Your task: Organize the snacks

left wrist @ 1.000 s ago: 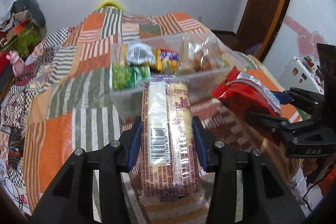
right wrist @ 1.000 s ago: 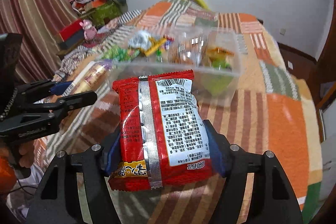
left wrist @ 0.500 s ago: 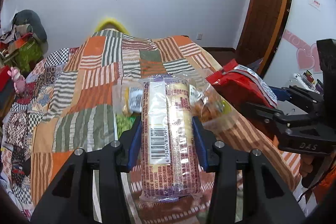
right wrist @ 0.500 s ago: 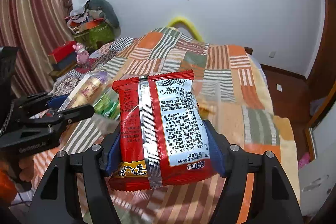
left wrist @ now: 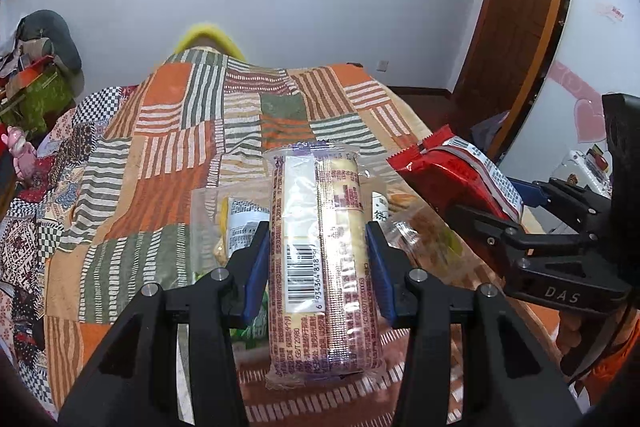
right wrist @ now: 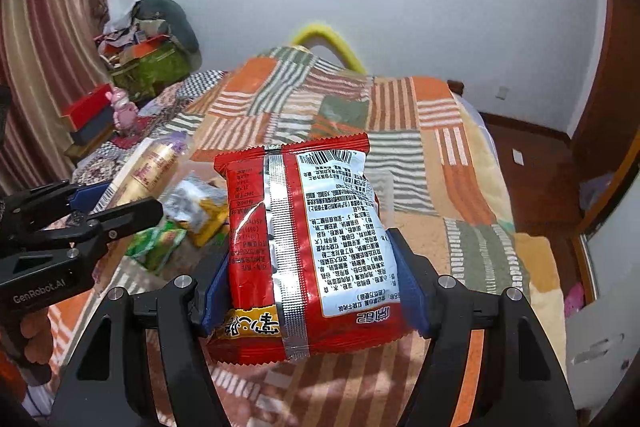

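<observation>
A bed (left wrist: pixel 168 163) under a patchwork quilt of orange, green and white stripes carries a clear plastic bin (left wrist: pixel 204 215) with small snack packets inside. Above the bin, the right hand-held gripper (right wrist: pixel 308 267) clamps a red snack bag (right wrist: pixel 304 247), back label facing up. Beside it, the left hand-held gripper (left wrist: pixel 318 267) squeezes a long cellophane pack of cream biscuits (left wrist: pixel 320 247), barcode up, over the bin's near side.

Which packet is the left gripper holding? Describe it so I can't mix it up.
Above the patchwork bedspread, between the left gripper pads: a long clear-wrapped roll of pale biscuits, barcode up. The right gripper's packet is red foil.
</observation>
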`<action>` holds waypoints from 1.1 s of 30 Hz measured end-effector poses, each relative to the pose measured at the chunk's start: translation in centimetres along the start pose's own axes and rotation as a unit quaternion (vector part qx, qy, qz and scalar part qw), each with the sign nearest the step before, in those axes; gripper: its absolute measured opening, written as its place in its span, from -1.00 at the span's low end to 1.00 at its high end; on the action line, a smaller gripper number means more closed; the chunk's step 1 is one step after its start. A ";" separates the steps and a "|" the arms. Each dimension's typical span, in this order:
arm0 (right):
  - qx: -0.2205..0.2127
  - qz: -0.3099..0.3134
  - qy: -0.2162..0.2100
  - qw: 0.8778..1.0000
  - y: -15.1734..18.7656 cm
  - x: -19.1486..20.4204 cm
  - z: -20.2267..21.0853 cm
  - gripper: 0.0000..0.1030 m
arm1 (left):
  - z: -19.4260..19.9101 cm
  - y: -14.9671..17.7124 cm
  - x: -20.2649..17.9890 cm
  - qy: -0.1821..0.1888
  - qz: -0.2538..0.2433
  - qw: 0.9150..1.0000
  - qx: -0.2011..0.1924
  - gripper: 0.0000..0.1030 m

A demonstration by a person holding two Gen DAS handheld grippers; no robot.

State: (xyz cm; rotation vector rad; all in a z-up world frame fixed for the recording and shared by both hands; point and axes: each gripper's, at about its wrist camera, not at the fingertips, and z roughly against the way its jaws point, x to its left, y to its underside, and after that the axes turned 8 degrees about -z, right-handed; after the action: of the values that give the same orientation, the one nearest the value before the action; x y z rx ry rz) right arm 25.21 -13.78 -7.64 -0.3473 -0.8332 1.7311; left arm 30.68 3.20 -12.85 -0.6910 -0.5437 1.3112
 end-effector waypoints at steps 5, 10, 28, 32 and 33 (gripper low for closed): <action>0.016 -0.009 0.005 1.000 0.4 -0.6 -1.4 0.29 | -2.7 0.1 0.3 0.002 0.008 1.000 0.028 -0.12; 0.023 -0.016 0.000 1.000 0.4 -1.0 -1.8 0.32 | -4.1 0.6 0.4 0.009 0.015 0.999 0.046 -0.12; -0.019 -0.010 0.001 1.000 -0.5 -1.2 3.6 0.49 | 4.5 -0.7 -1.3 -0.025 -0.002 0.999 -0.036 -0.05; -0.061 -0.003 -0.005 0.998 -1.0 -0.2 7.7 0.49 | 8.9 -1.1 -1.9 -0.031 -0.007 0.996 -0.082 -0.05; -0.070 0.000 -0.007 0.997 -1.1 0.0 8.6 0.49 | 10.2 -1.2 -2.2 -0.034 -0.008 0.995 -0.096 -0.05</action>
State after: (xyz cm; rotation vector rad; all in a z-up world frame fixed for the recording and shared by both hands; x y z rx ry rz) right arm 20.74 -16.67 -0.81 -0.4305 -0.9674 1.6806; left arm 23.83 2.43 -4.88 -0.8003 -0.7351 1.2813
